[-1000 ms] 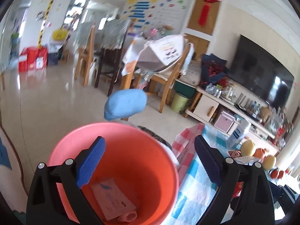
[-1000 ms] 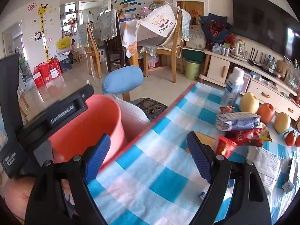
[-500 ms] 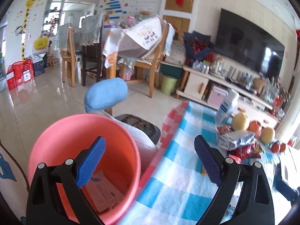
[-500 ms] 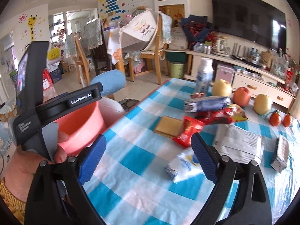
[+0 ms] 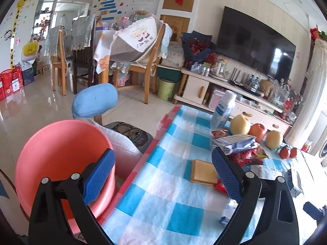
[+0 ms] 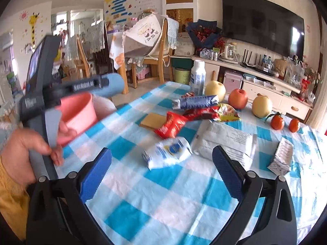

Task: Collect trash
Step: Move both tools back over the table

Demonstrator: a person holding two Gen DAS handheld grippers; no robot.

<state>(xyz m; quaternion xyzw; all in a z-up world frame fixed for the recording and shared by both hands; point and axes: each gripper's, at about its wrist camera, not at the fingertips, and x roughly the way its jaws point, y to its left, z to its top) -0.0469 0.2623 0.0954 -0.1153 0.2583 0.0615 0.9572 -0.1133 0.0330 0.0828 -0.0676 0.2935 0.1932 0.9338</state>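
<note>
A pink bucket (image 5: 61, 153) stands off the table's left edge, also in the right wrist view (image 6: 79, 112). My left gripper (image 5: 161, 171) is open and empty over the checked cloth beside the bucket. My right gripper (image 6: 161, 163) is open with its jaws still opening. A white and blue wrapper (image 6: 167, 153) lies on the cloth just ahead, untouched. Further back lie a red wrapper (image 6: 171, 125), a tan square packet (image 6: 153, 120), a blue-silver wrapper (image 6: 194, 102) and a white pouch (image 6: 226, 140). A hand (image 6: 24, 149) holds the left gripper's handle.
Two pears (image 6: 215, 88), an apple (image 6: 238, 99), two tangerines (image 6: 277, 121) and a white bottle (image 6: 197, 76) stand at the table's far side. A blue stool (image 5: 95, 100) is behind the bucket. A small grey packet (image 6: 283, 157) lies at the right.
Both views have swung from the bucket toward the table, so the bucket now sits at the left. The right jaws have spread wider. The wrappers have come closer in the right view.
</note>
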